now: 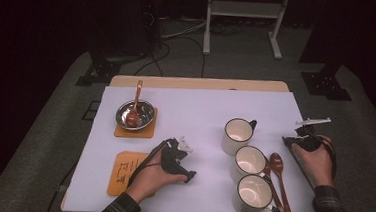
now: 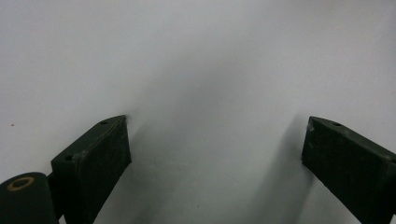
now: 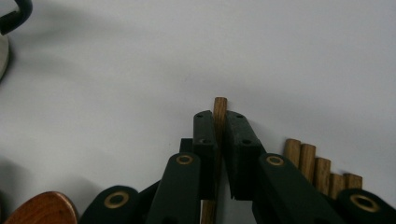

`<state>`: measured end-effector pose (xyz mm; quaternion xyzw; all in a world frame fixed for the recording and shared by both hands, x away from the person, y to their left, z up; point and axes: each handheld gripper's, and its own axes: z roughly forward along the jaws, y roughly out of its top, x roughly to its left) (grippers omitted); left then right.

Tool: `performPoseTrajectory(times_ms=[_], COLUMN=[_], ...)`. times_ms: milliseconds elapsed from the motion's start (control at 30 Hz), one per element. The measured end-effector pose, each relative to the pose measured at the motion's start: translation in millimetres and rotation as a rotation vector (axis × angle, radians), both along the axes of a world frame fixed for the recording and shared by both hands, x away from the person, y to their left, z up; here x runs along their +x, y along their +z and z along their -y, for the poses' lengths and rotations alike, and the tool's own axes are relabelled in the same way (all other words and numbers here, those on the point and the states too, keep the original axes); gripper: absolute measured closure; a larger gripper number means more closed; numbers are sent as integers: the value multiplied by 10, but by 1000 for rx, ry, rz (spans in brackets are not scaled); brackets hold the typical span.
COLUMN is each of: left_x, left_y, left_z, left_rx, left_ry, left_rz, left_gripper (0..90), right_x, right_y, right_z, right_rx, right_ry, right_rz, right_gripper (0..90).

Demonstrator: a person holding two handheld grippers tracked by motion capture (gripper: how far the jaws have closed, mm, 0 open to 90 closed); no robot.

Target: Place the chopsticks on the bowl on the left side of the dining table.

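Left hand (image 1: 151, 176) low at the near-left of the table (image 1: 197, 82), palm down beside a wooden coaster (image 1: 125, 168), forearm and plaid sleeve entering from the bottom edge. Left gripper (image 1: 185, 147) aimed forward and to the right over the white sheet (image 1: 201, 109), tilted down toward it; seen along the left gripper (image 2: 217, 149) in its own view, jaws spread wide with bare white sheet (image 2: 196, 60) between them, holding nothing. Right hand (image 1: 317, 162) out at the far right edge of the sheet, wrist bent inward, fingers wrapped on the tool body. Right gripper (image 1: 308, 130) reaching forward from that hand. In the right gripper view, right gripper (image 3: 219, 126) with jaws drawn narrow, clamped on a thin wooden stick (image 3: 219, 106), its tip poking just past the jaw ends. More wooden sticks (image 3: 320, 165) lying side by side just to the right of the jaws, on the sheet. Three white cups (image 1: 249, 163) in a diagonal row between the two hands, two wooden spoons (image 1: 277, 175) just beside them on the right. At far left, a metal bowl (image 1: 135, 115) with a spoon in it, on a second coaster.
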<state>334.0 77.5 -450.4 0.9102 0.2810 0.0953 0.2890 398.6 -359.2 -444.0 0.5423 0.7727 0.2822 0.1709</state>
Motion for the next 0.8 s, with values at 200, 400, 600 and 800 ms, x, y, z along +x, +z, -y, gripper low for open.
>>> performPoseTrajectory(times_ms=[200, 400, 600, 800], left_x=[1, 1, 0, 1], left_y=[1, 1, 1, 1], left_z=[3, 3, 3, 2], left_rx=[1, 1, 1, 2], left_ry=[1, 1, 2, 1], left_rz=[-1, -1, -1, -1], left_gripper=[65, 66, 66, 66], right_x=[49, 112, 173, 257], right_y=[0, -2, -2, -6], right_z=[-46, -98, -160, -253], right_rx=[-1, 3, 3, 4], right_ry=[12, 20, 33, 61], right_rz=[2, 3, 5, 11], right_gripper=[826, 828, 830, 832])
